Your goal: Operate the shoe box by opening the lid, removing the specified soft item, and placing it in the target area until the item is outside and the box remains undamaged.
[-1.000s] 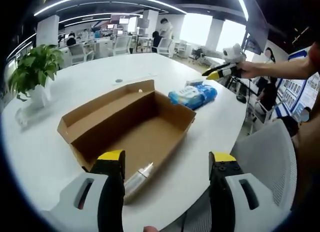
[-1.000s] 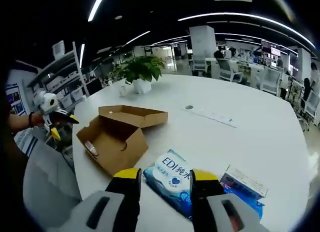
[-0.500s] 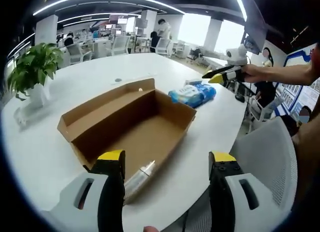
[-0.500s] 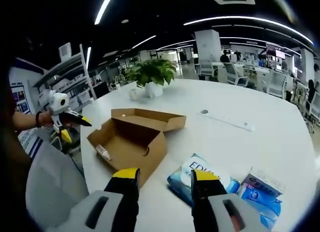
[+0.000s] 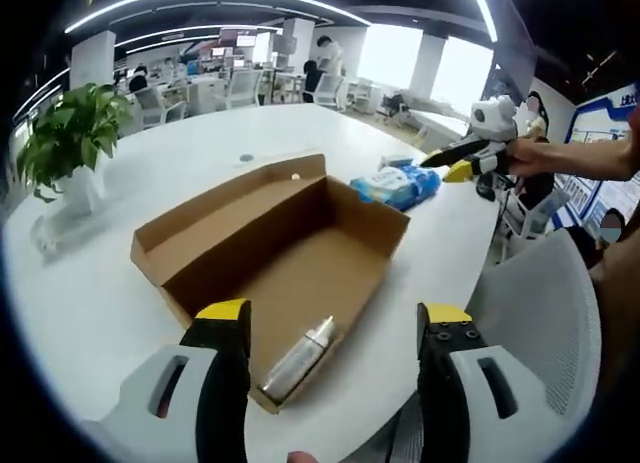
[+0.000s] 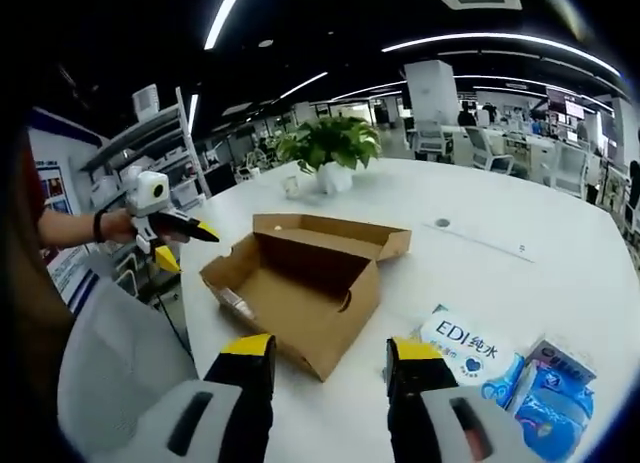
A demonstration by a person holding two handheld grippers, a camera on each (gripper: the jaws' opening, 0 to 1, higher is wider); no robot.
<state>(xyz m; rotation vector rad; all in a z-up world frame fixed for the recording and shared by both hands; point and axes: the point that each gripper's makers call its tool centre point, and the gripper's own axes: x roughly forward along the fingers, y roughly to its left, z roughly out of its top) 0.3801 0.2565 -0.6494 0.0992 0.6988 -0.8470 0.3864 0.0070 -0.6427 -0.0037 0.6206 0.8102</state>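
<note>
**A:** How far along does it look?

**B:** Start with the big round white table (image 5: 120,313): the brown cardboard shoe box (image 5: 285,248) sits on it with its lid folded back, and I see no tears. So opening looks done.

**A:** And the soft item?

**B:** The blue-and-white soft pack of wet wipes (image 6: 468,351) lies on the table just beside the box, outside it, next to a smaller blue pack (image 6: 555,408). I'd judge the removal done too, if that pack is the item meant. Whether that spot is the target area, I can't tell.

**A:** Anything inside the box?

**B:** A small silver bottle (image 5: 298,357) lies at the near end of the box floor.

**A:** The grippers?

**B:** The left gripper (image 5: 335,328) has its jaws spread wide, holding nothing, poised over the box's near end. The right gripper (image 6: 328,358) is likewise parted and empty, held off the table's edge.
</note>
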